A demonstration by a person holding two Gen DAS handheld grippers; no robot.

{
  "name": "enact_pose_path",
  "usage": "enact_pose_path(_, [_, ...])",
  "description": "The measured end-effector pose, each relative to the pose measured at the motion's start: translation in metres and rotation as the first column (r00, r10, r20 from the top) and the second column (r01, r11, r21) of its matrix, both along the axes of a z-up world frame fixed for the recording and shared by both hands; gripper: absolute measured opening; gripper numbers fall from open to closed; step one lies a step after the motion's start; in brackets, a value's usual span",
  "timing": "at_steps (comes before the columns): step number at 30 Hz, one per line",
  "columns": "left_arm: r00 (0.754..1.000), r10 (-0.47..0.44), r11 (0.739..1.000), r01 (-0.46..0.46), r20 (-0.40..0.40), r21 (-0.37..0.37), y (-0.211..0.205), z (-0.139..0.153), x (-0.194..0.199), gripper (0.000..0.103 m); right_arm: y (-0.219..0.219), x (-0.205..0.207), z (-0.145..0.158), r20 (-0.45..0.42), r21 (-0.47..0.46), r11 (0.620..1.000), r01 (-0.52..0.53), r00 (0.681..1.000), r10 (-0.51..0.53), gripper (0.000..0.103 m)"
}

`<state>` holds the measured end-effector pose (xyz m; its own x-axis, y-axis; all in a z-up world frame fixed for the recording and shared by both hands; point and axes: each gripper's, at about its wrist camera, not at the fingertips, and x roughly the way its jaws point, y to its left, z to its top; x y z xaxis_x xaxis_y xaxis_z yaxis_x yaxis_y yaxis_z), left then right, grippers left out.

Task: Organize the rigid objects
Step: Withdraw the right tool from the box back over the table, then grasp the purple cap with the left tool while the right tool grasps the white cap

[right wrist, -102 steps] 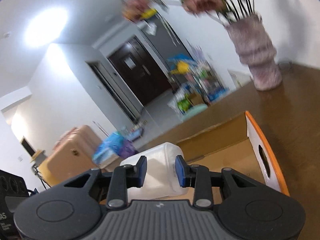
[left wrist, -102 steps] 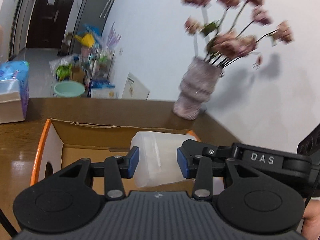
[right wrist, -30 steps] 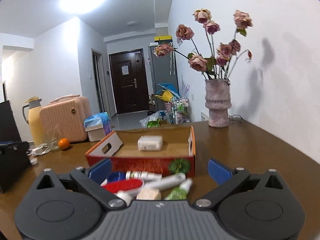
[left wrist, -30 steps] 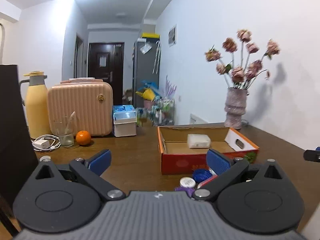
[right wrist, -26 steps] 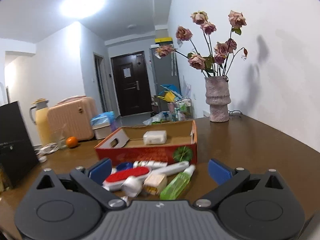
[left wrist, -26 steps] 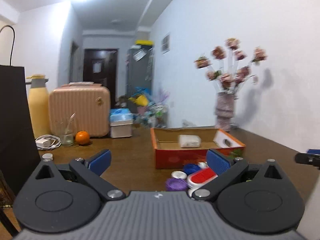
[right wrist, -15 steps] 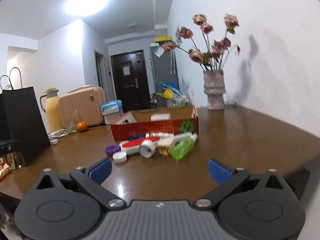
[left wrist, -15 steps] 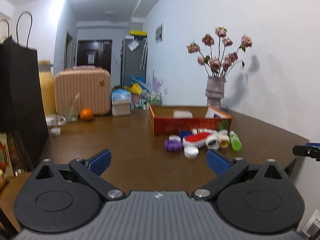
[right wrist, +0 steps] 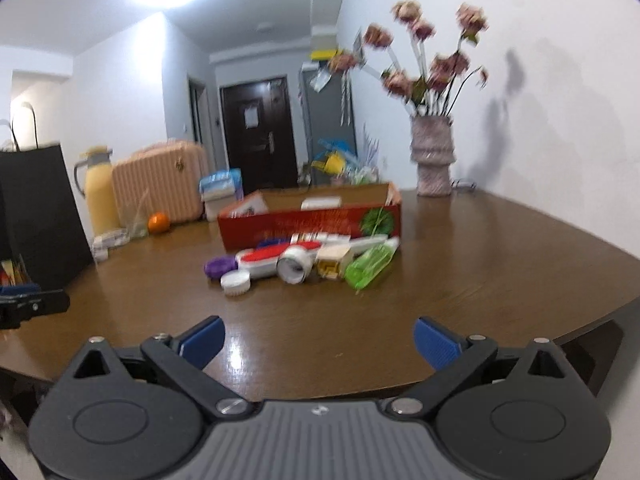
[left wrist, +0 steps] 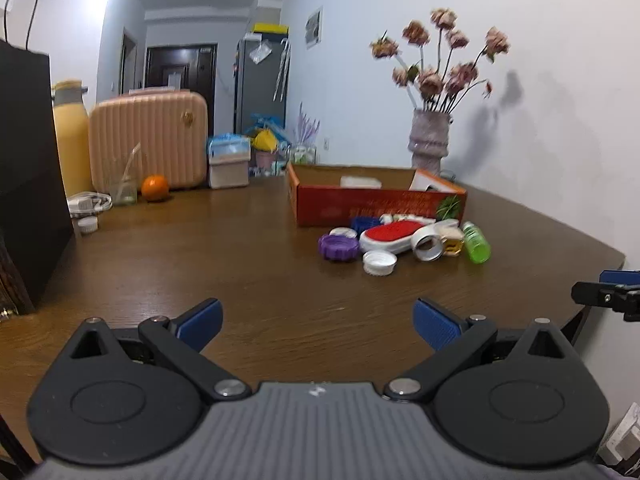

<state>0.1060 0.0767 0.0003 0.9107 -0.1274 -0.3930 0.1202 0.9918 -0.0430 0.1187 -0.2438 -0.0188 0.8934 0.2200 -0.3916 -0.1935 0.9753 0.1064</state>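
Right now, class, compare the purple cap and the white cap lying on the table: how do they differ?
The purple cap is dark, with a ridged, notched rim; the white cap is pale and looks smoother. The purple cap looks thicker, the white cap flatter. The purple cap lies nearer the red box; the white cap lies closer to the camera. Both are round, lie flat on the table, outside the box.
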Motion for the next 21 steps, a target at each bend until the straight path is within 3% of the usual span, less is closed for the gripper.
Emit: enact_pose_path(21, [0.988, -0.021, 0.992, 0.040, -0.156, 0.119, 0.015, -0.033, 0.145, 0.103, 0.099, 0.143, -0.030, -0.146, -0.071, 0.979, -0.191, 0.973, 0.179, 0.088])
